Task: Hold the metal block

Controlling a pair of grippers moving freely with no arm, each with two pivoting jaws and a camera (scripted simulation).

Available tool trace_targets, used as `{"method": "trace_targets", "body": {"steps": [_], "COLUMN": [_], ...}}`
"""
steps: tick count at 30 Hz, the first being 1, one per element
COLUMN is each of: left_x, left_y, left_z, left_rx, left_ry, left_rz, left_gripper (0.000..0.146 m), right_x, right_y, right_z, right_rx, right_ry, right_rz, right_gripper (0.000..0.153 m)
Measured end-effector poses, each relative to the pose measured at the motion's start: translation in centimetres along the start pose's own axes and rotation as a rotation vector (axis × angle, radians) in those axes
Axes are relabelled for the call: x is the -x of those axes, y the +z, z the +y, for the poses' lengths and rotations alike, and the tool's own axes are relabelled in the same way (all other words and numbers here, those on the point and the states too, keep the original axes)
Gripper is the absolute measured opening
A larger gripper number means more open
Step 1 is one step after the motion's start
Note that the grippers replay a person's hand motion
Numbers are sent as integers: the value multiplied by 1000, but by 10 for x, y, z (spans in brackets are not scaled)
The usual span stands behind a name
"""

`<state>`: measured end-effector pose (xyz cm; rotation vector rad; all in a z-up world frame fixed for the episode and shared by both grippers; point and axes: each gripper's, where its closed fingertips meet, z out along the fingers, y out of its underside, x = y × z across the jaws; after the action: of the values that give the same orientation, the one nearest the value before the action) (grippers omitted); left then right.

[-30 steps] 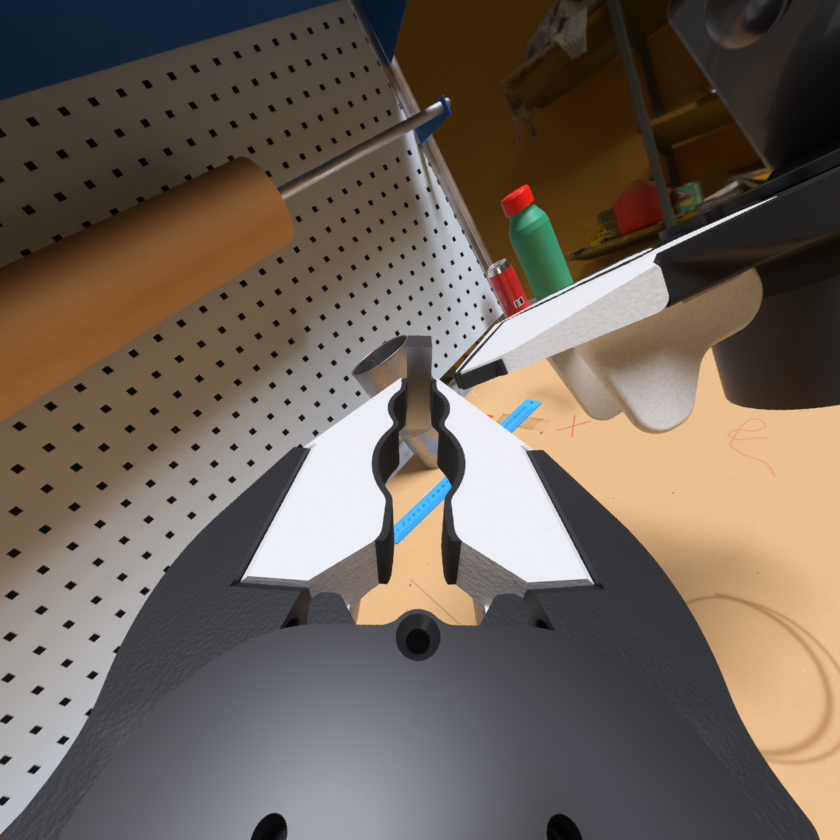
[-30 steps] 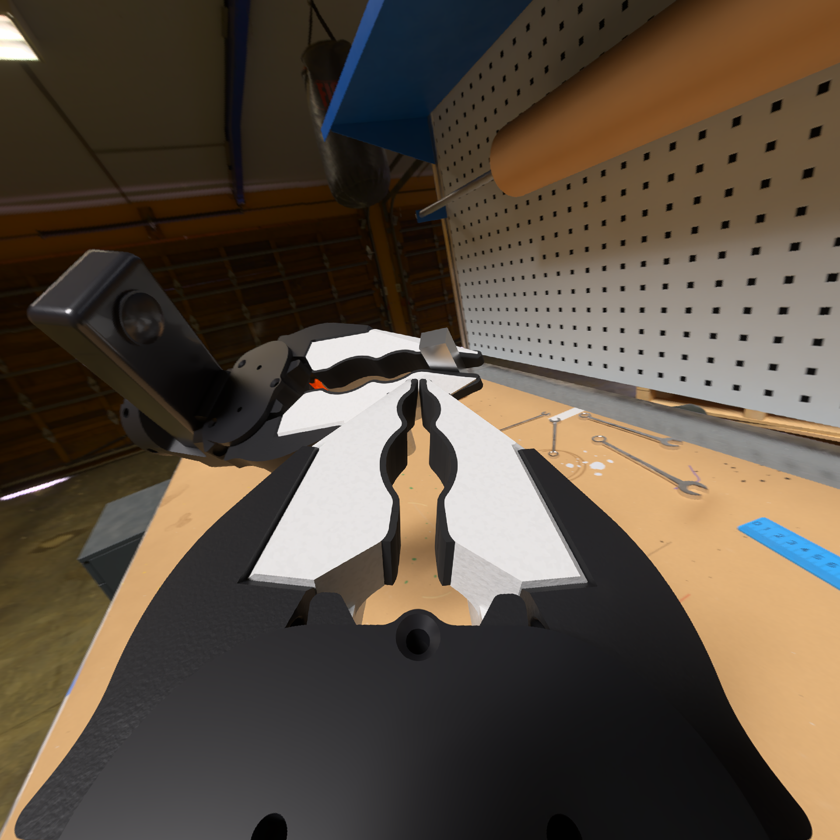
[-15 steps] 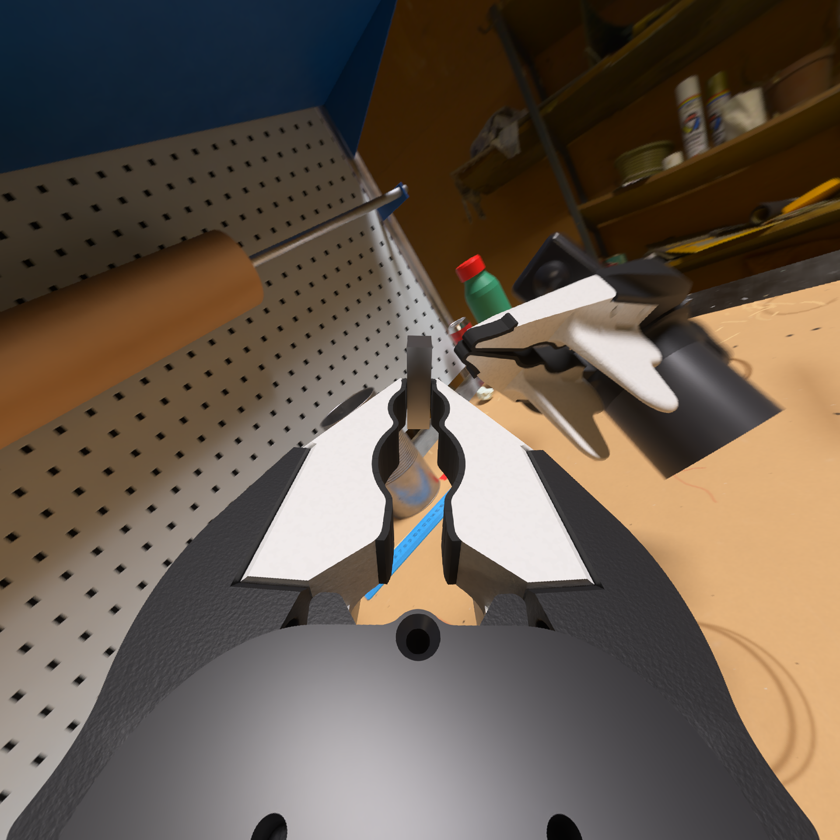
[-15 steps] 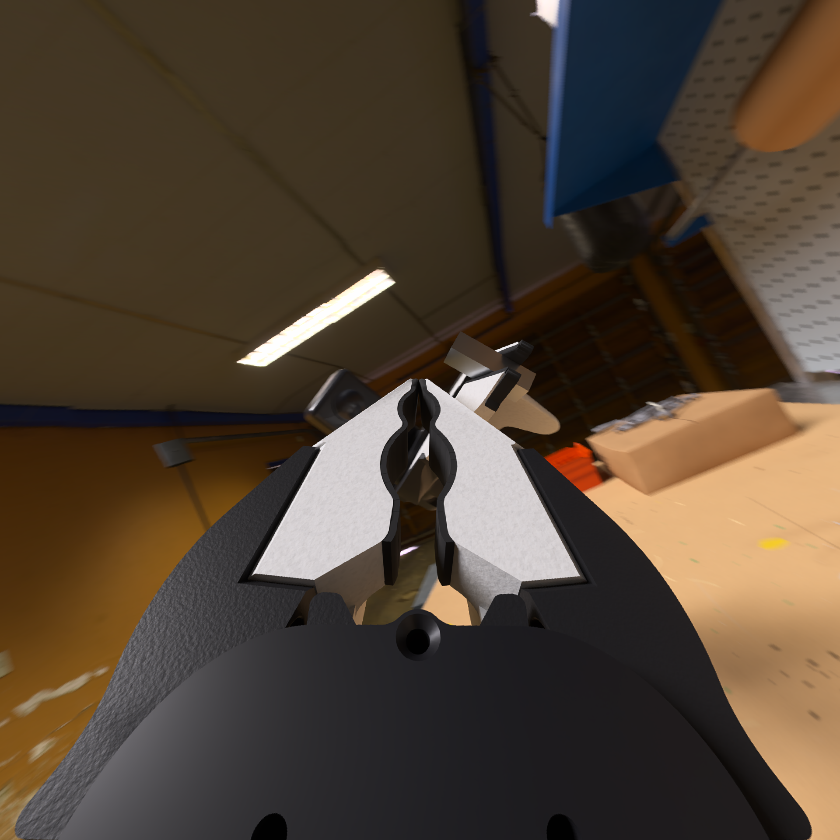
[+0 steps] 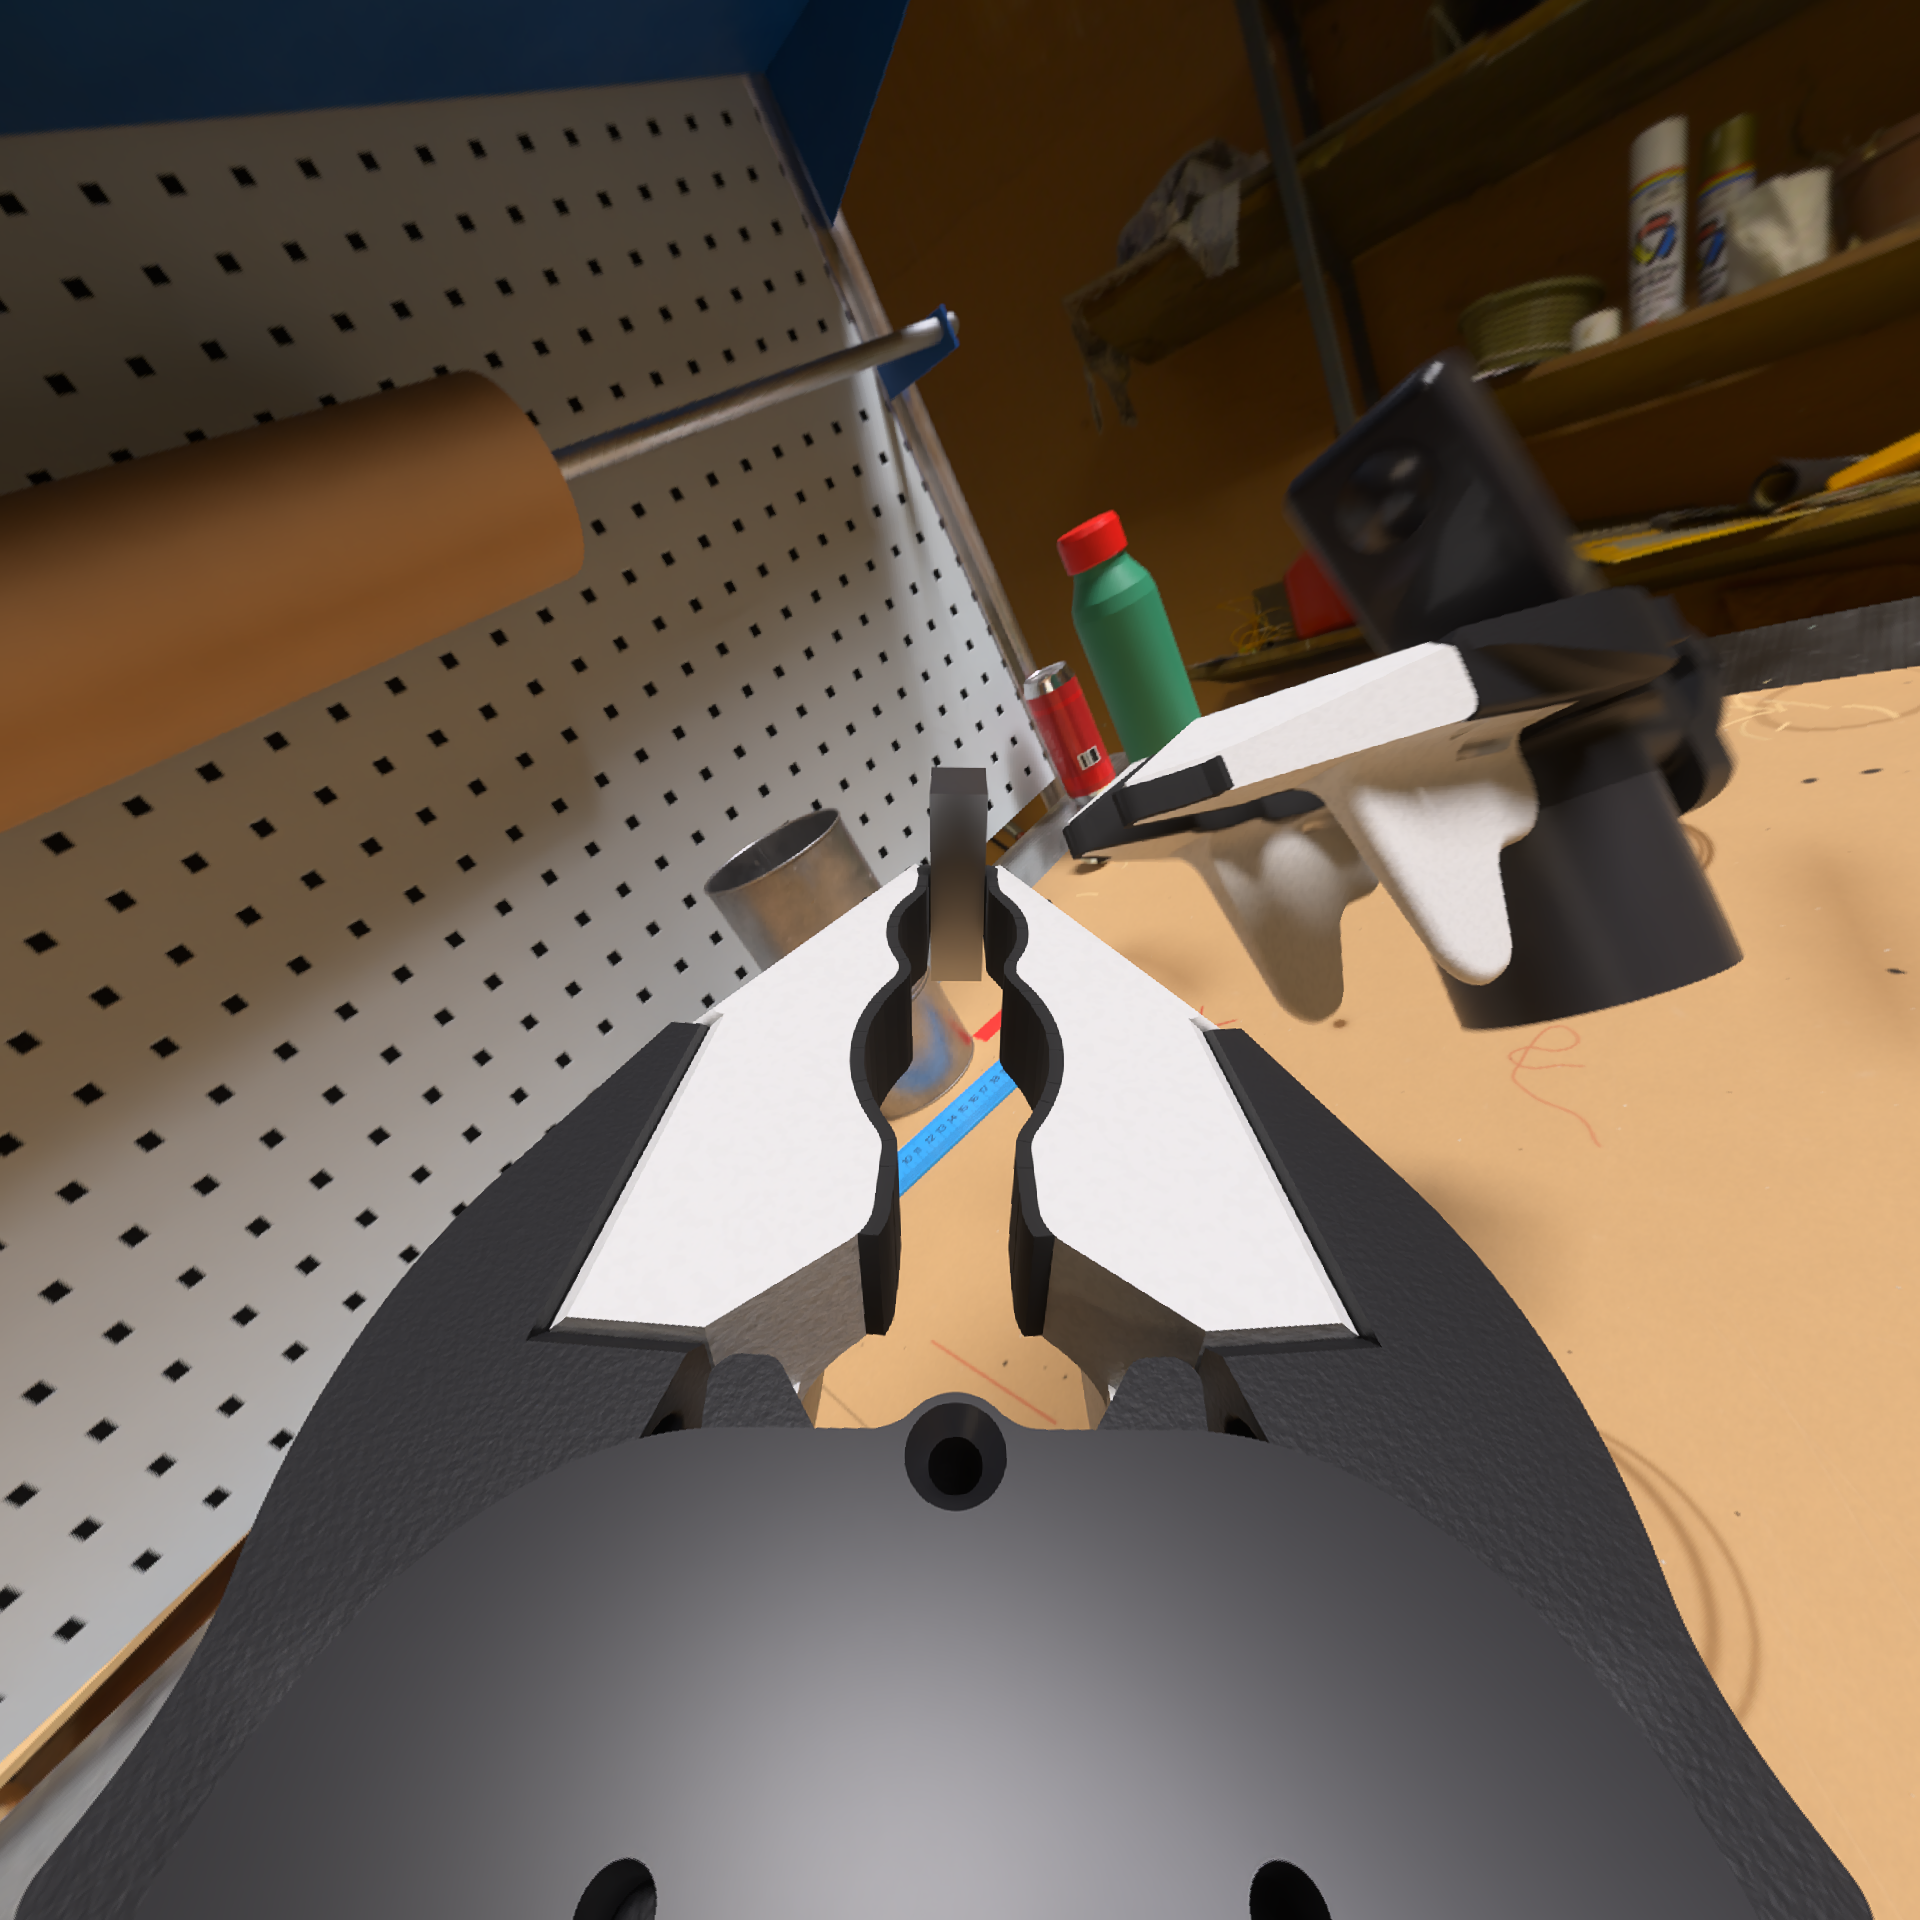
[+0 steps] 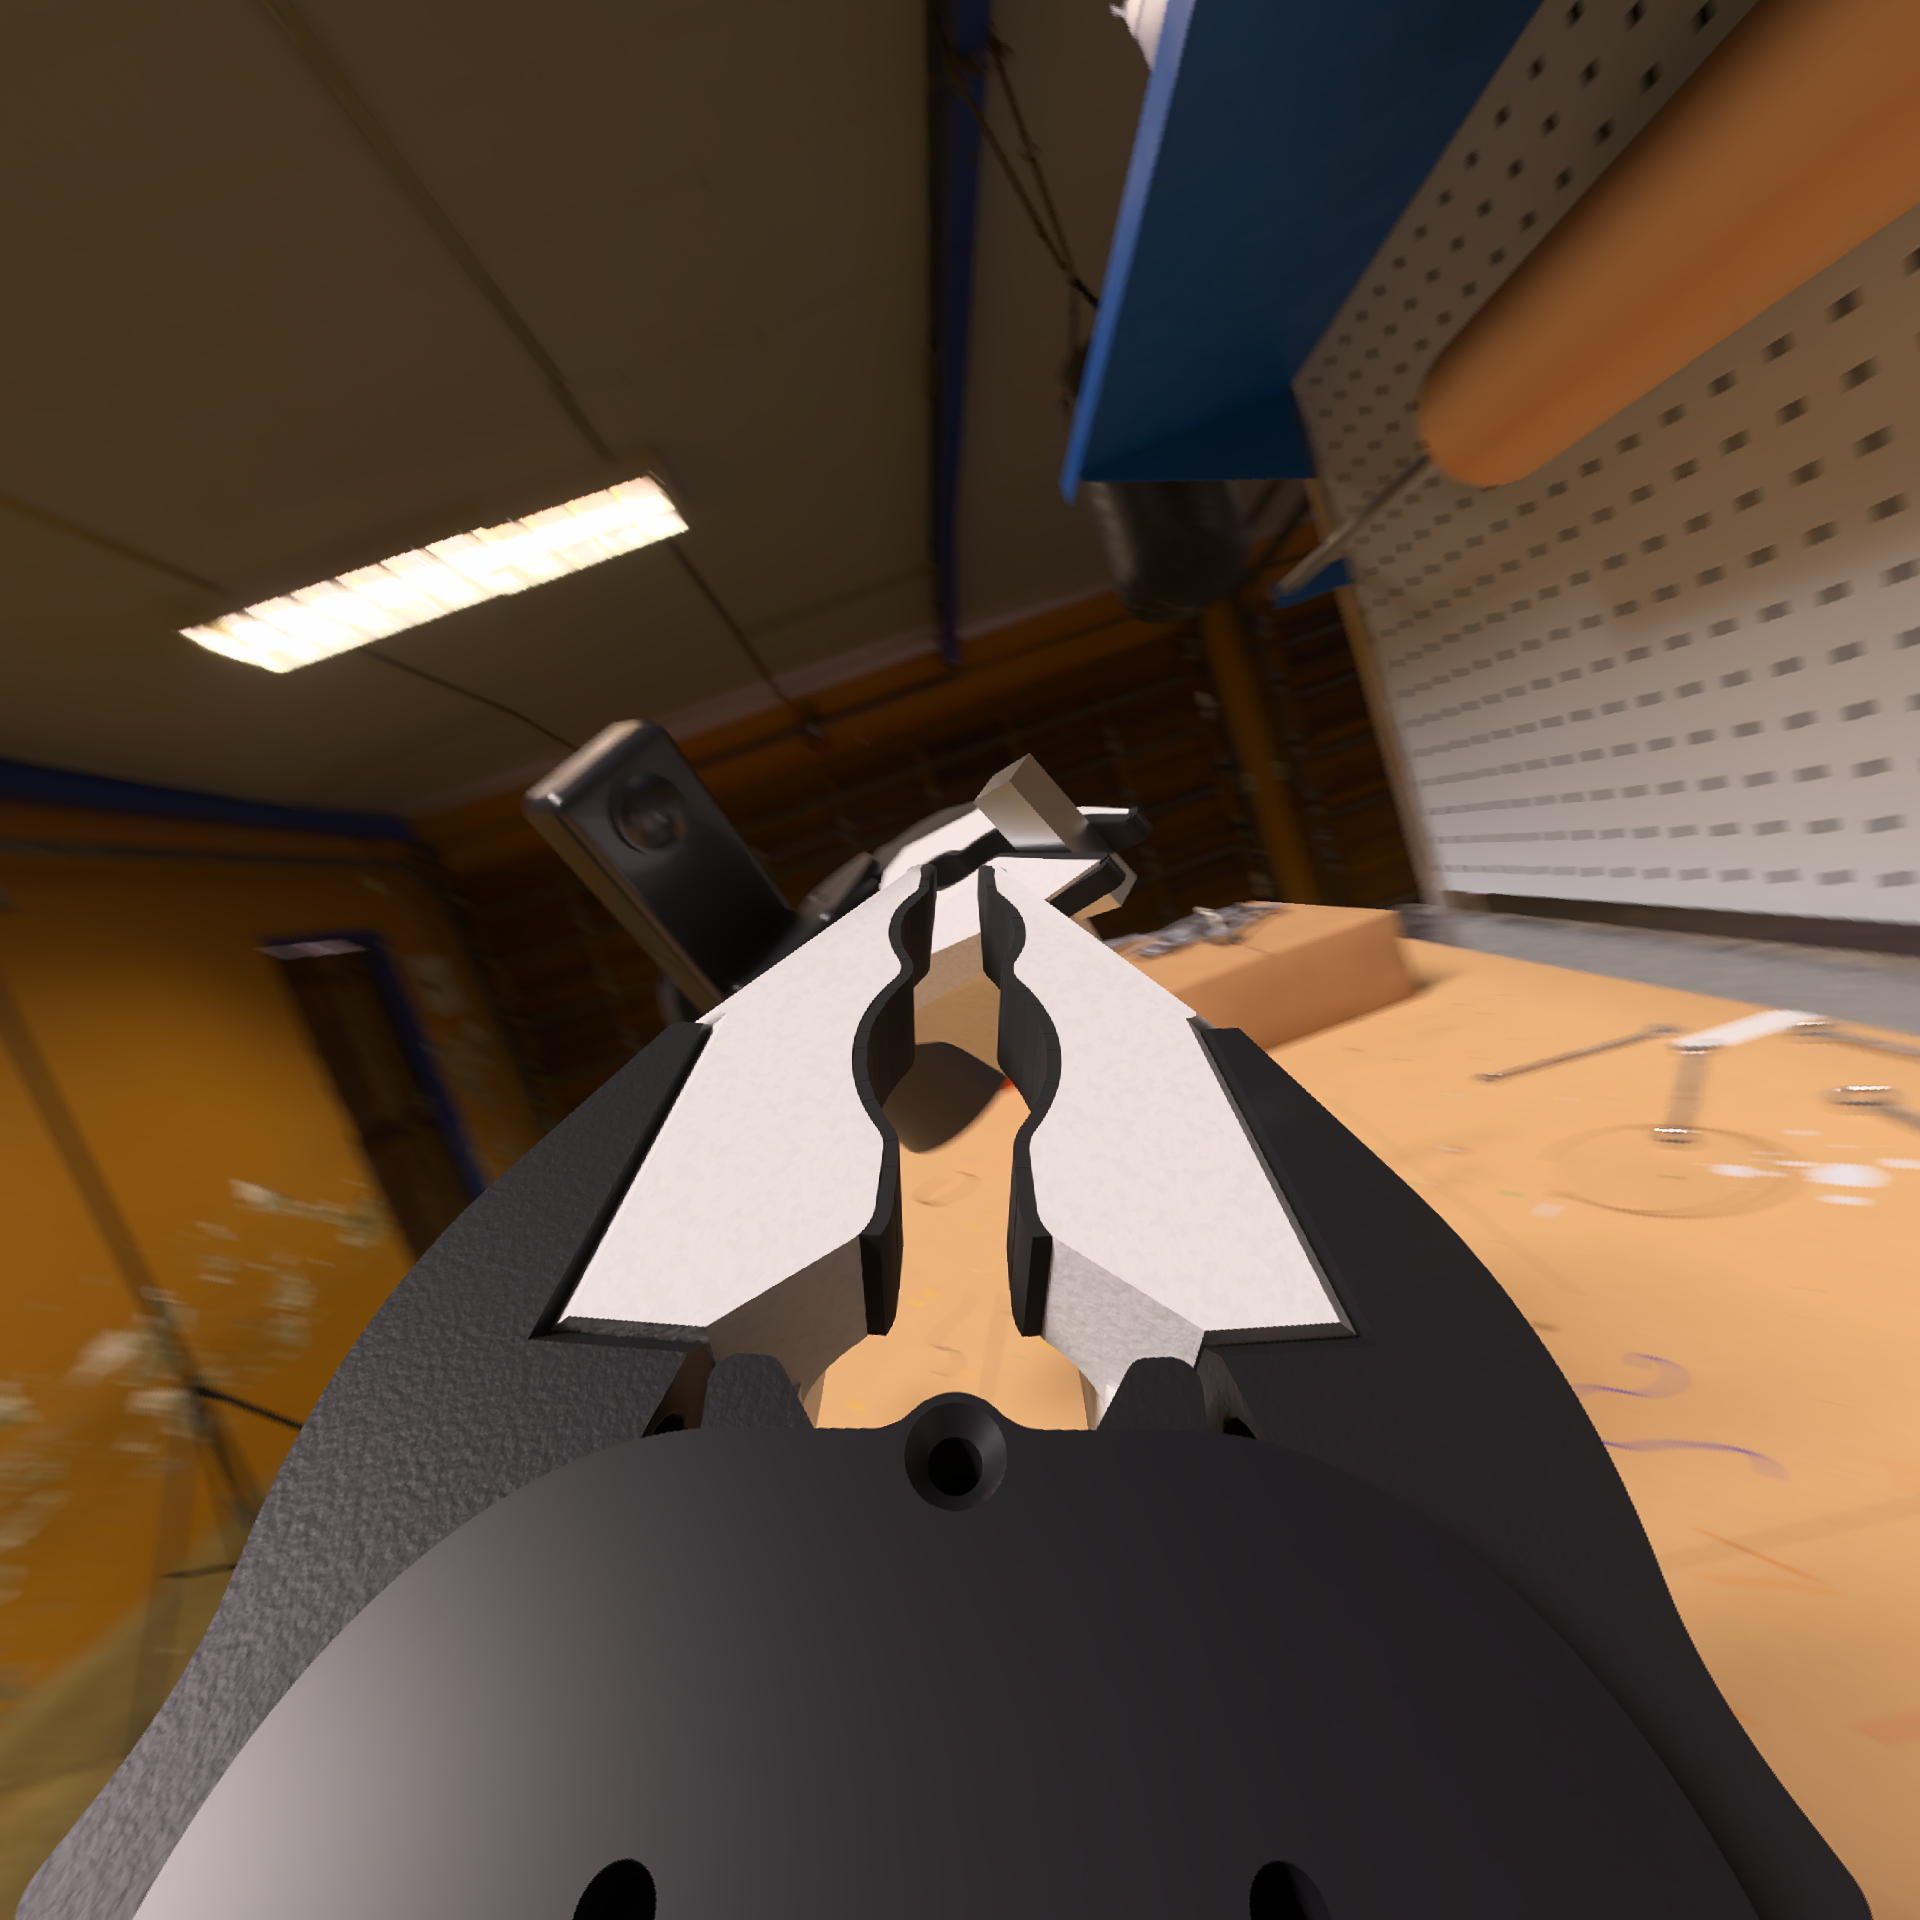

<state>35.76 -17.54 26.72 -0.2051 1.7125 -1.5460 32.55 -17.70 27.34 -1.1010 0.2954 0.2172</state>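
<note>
- Two fingers of the left gripper (image 5: 956, 883) pinch the small grey metal block (image 5: 957, 873) upright, clear of the tan tabletop (image 5: 1558, 1195); stiff and slick, likely heavy, best gripped by flat faces.
- Right gripper (image 6: 956, 883) empty, fingers slightly apart, near the block (image 6: 1029, 808).

Metal block (image 5: 957, 873): plain grey, paler on its lit top face. Left claw (image 5: 957, 899): white fingers (image 5: 790, 1081) edged in black, dark grey textured body. Right claw (image 6: 956, 883): same white, black body. Counter (image 5: 1558, 1299): tan, scribbled with thin red lines. Pegboard (image 5: 416, 831): white-grey with a regular grid of small dark square holes. Paper roll (image 5: 260, 561): brown. Bottle (image 5: 1127, 644): green, red cap. Can (image 5: 1065, 727): red, silver top. Cup (image 5: 800, 894): shiny silver. Ruler (image 5: 951, 1127): bright blue. Shelf (image 6: 1195, 312): deep blue.
</note>
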Motion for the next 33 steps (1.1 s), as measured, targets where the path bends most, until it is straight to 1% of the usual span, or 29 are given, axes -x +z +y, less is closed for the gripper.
{"method": "trace_targets", "body": {"steps": [5, 11, 14, 16, 17, 23, 25, 27, 30, 33], "left_x": [6, 15, 15, 16, 16, 15, 16, 16, 17, 22], "left_y": [2, 3, 3, 3, 3, 3, 3, 2, 2, 1], "left_z": [9, 16, 17, 17, 17, 16, 16, 16, 14, 15], "left_rx": [60, 130, 154, 170, 172, 174, 174, 173, 162, 148], "left_ry": [6, 53, 81, 119, 135, 185, 192, 189, 157, 94], "left_rz": [-38, -114, -137, -161, -168, -184, -190, -193, -184, -181], "left_gripper": [9, 9, 9, 9, 9, 9, 9, 9, 9, 9], "right_x": [-8, -19, -24, -26, -27, -29, -29, -28, -22, -18], "right_y": [2, 6, 7, 8, 9, 9, 9, 10, 12, 13], "right_z": [2, 5, 5, 5, 5, 6, 6, 6, 5, 2], "right_rx": [135, 298, 349, 352, 346, 278, 267, 265, 233, 176], "right_ry": [-313, -721, -813, -816, -793, -559, -519, -510, -460, -334], "right_rz": [203, 476, 575, 607, 614, 574, 559, 547, 497, 424], "right_gripper": [14, 11, 11, 9, 8, 0, 0, 0, 0, 0]}}
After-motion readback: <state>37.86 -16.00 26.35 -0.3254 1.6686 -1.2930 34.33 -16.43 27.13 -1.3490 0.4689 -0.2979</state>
